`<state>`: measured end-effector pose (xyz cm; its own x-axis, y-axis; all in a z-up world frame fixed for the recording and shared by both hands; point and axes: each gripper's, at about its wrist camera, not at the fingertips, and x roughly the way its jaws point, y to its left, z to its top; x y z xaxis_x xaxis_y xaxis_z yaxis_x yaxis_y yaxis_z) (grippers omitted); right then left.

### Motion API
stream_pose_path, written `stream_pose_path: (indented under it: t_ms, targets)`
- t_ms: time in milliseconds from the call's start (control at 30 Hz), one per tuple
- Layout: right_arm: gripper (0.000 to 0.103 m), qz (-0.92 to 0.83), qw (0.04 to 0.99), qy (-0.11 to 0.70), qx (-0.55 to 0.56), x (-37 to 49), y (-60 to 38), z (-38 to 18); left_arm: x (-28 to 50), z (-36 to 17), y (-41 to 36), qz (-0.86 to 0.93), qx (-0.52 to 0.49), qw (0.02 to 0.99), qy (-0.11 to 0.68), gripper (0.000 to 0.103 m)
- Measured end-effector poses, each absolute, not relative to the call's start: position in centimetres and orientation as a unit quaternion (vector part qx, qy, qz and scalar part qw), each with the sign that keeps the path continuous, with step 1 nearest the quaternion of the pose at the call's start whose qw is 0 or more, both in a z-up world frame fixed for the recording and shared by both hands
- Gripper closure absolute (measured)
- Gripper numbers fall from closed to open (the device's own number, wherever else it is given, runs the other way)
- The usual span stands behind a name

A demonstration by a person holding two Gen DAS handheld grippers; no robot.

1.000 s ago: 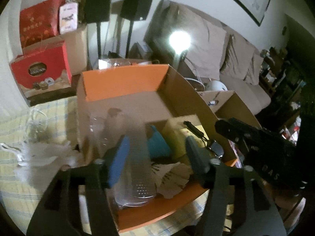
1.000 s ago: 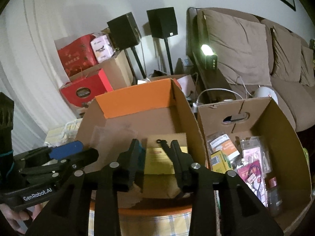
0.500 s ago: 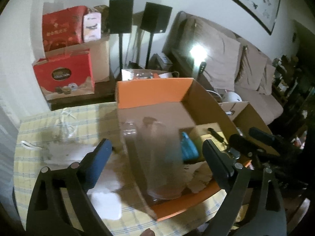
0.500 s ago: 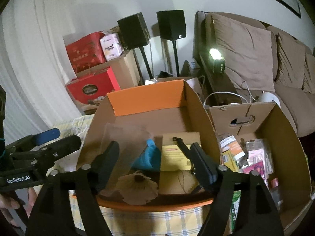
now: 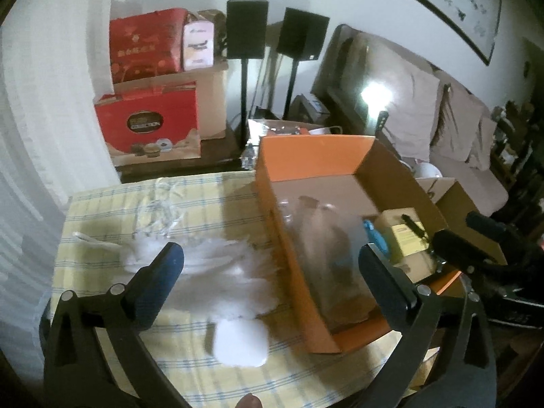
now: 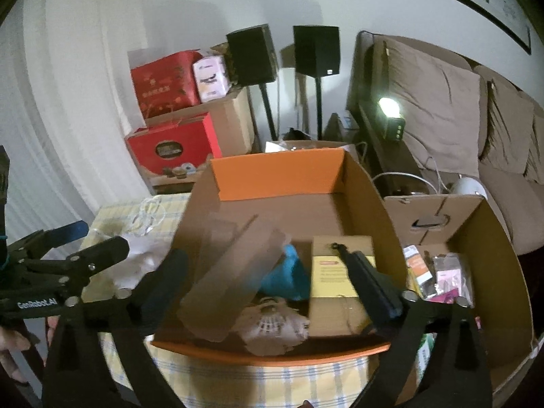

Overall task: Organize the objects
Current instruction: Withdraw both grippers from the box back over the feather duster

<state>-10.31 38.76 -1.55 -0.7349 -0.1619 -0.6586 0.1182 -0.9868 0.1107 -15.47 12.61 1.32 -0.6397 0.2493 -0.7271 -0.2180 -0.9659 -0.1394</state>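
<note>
An open orange-flapped carton [image 5: 312, 156] [image 6: 278, 173] stands on the yellow checked tablecloth [image 5: 210, 367]. Inside it a clear plastic container [image 5: 326, 248] [image 6: 234, 278] leans, beside a blue object [image 6: 289, 275], a yellow-labelled box [image 6: 333, 272] and a shuttlecock [image 6: 272, 323]. My left gripper [image 5: 272, 278] hangs over the carton's left wall, its jaws opening, with nothing pressed between them. My right gripper [image 6: 268, 285] is above the carton's near edge, its jaws also opening and holding nothing. Each gripper shows in the other's view: the left gripper [image 6: 98, 238], the right gripper [image 5: 459, 229].
A white feathery heap [image 5: 221, 272] and a clear plastic piece [image 5: 159, 210] lie on the cloth left of the carton. A second carton [image 6: 493, 238] with packets stands to the right. Red gift boxes [image 5: 149, 125], two speakers on stands [image 5: 246, 29] and a sofa [image 6: 442, 108] are behind.
Both grippers opened wide and drew back from the carton. The left one let go of the clear container, which now leans inside the carton, and its view swung left over the white heap.
</note>
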Motion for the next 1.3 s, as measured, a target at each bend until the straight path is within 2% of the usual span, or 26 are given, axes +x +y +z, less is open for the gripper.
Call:
stream_pose_path:
  t_ms: [500,1133,1300]
  targets:
    - [0.000,-0.929,0.115,-0.003,0.351,-9.8,32.9,-1.2,-14.4,1.5,4.8,0.909,-0.403,0.098,-0.037,0.000]
    - [0.001,-0.915,0.179,0.003,0.361,-10.0,26.7,-2.9,-13.9,-1.1,-4.2,0.907,-0.413,0.045,-0.064,0.000]
    - [0.006,-0.908,0.199,0.002,0.369,-10.0,25.5,-3.5,-13.9,-1.7,-6.1,0.906,-0.413,0.036,-0.078,0.000]
